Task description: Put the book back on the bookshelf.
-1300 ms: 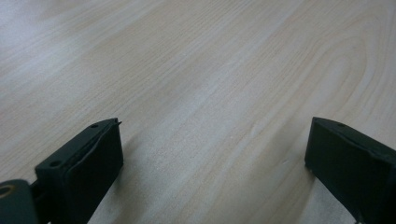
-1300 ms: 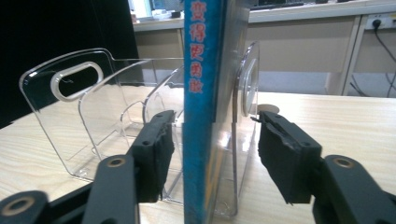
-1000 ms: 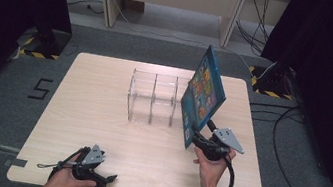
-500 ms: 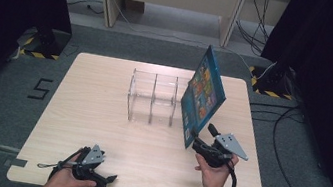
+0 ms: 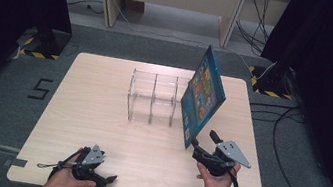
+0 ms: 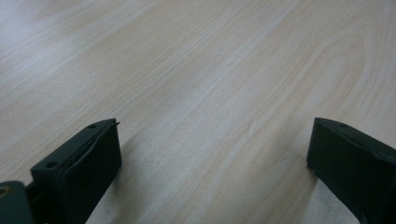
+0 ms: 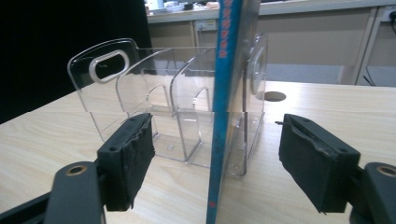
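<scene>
A blue picture book point(image 5: 203, 97) stands on edge in the rightmost slot of a clear acrylic rack point(image 5: 154, 96) at the table's middle, leaning and sticking out toward me. Just in front of the book's near lower corner, my right gripper point(image 5: 203, 141) is open. In the right gripper view the book's spine point(image 7: 224, 93) rises between the two jaws, clear of both pads, with the rack point(image 7: 140, 93) behind it. My left gripper point(image 5: 107, 181) rests low at the table's front left. It is open point(image 6: 212, 135) over bare wood, with nothing between its jaws.
The light wooden table point(image 5: 90, 112) has free room left of the rack and along the front. A round cable hole point(image 7: 274, 96) lies behind the rack. Cables point(image 5: 291, 123) run over the floor to the right, and desk legs stand at the back.
My right gripper has drawn back a little toward me from the book's lower corner. The book stays leaning in the rack. The left gripper has not moved.
</scene>
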### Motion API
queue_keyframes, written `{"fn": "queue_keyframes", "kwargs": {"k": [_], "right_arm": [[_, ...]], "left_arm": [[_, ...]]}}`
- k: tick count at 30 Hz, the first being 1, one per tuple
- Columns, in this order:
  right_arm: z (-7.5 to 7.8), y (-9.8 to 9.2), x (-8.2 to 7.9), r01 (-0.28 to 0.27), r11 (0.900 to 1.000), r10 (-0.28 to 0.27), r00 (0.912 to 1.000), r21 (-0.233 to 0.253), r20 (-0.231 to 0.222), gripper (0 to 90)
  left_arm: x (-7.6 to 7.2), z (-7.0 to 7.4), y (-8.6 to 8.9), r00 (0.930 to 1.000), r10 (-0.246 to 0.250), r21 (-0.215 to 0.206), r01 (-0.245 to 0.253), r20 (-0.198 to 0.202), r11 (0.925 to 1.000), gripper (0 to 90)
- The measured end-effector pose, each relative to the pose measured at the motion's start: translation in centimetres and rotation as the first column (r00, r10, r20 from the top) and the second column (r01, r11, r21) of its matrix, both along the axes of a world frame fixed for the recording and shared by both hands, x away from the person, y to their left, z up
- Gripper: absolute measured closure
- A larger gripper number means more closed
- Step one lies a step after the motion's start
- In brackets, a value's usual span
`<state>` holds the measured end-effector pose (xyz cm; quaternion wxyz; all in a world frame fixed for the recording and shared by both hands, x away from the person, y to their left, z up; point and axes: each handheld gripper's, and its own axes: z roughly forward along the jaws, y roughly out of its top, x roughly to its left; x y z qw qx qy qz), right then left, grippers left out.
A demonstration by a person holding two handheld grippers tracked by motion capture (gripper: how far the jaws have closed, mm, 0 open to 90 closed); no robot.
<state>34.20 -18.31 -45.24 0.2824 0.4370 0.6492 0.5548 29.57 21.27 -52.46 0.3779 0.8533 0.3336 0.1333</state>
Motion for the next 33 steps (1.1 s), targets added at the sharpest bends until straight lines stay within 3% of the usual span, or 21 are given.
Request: {"fn": "queue_keyframes", "kwargs": {"k": [33], "right_arm": [[-0.9,-1.2,-2.8,-0.077,0.997,0.076,0.9957,-0.027,-0.054,21.0]], "left_arm": [[0.0,0.0,0.0,1.0,-0.009,0.004,0.009,-0.002,1.0,0.9]]}}
